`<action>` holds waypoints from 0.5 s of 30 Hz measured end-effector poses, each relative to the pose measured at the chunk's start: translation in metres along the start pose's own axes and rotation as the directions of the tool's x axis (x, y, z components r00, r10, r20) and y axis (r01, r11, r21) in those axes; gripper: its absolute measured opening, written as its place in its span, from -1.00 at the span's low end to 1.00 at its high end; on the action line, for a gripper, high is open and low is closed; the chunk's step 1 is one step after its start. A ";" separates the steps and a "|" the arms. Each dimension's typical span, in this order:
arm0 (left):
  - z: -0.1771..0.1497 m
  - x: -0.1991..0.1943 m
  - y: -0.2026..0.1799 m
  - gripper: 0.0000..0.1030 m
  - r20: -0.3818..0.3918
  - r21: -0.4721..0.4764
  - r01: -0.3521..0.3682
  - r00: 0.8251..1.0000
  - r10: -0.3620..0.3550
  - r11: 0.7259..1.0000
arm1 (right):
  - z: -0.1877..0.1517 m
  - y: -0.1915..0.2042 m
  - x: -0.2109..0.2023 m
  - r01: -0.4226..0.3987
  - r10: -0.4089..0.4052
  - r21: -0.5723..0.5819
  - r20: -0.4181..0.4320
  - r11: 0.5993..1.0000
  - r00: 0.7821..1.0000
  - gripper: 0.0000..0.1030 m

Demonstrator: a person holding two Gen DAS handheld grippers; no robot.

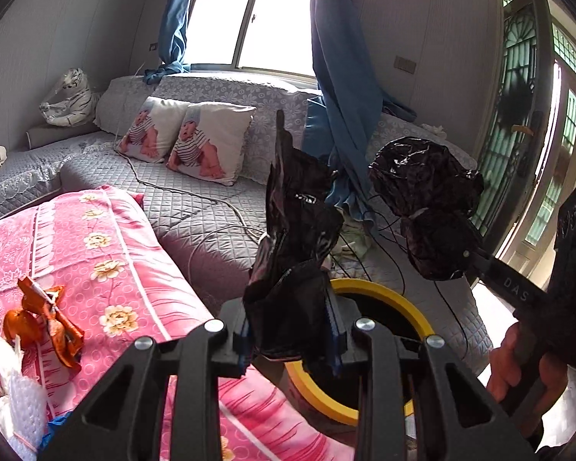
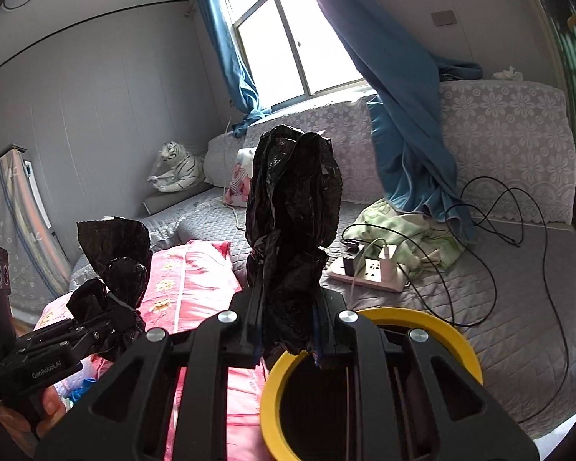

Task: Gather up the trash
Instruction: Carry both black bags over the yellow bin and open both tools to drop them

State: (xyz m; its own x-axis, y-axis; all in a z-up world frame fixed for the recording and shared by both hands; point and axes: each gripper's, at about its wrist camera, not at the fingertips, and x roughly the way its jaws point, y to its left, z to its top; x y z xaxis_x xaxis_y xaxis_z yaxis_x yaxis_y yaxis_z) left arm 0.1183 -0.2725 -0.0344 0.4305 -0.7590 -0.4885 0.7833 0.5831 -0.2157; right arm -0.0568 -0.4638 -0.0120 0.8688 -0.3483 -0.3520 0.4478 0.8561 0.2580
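Black plastic fills the middle of both views: each gripper holds a bunched part of a black trash bag. Left of the left jaws, an orange wrapper (image 1: 44, 319) lies crumpled on the pink floral cover (image 1: 107, 253), and white packing material (image 1: 15, 395) lies just beside it at the picture's edge. The left gripper (image 1: 293, 340) has its jaws clamped on one bunch of the bag (image 1: 295, 246), which stands up above them. Directly below and behind these jaws is the yellow rim of the bin (image 1: 380, 296), its dark opening partly hidden. To the right, the right gripper (image 1: 476, 261) holds the other bunch (image 1: 426, 207) well apart from the first.

From the right wrist view, the left gripper (image 2: 107, 326) is at the left, the right gripper (image 2: 286, 330) has its jaws clamped on the tall bunch (image 2: 292, 207), and the yellow bin rim (image 2: 464, 342) is just below them. Right of the jaws, a white power strip (image 2: 368, 272) with black cables (image 2: 491, 269) lies on the grey quilted sofa (image 2: 518, 307).
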 end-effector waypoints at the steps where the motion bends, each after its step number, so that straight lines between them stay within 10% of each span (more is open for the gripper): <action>1: 0.001 0.006 -0.004 -0.47 -0.003 0.003 0.008 1.000 -0.008 1.000 | 0.000 -0.004 0.001 0.006 -0.006 0.007 -0.001 1.000 1.000 -0.67; 15: -0.021 0.087 -0.046 -0.47 -0.162 0.031 0.104 0.982 -0.097 0.994 | -0.016 -0.049 0.024 0.125 -0.120 0.049 -0.087 0.991 0.989 -0.65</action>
State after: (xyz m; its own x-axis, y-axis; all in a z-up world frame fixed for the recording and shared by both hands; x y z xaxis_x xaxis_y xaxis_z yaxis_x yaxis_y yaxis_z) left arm 0.1102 -0.3594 -0.0852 0.2736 -0.7550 -0.5959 0.8372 0.4919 -0.2388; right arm -0.0612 -0.5082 -0.0472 0.7870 -0.4138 -0.4576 0.5623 0.7863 0.2560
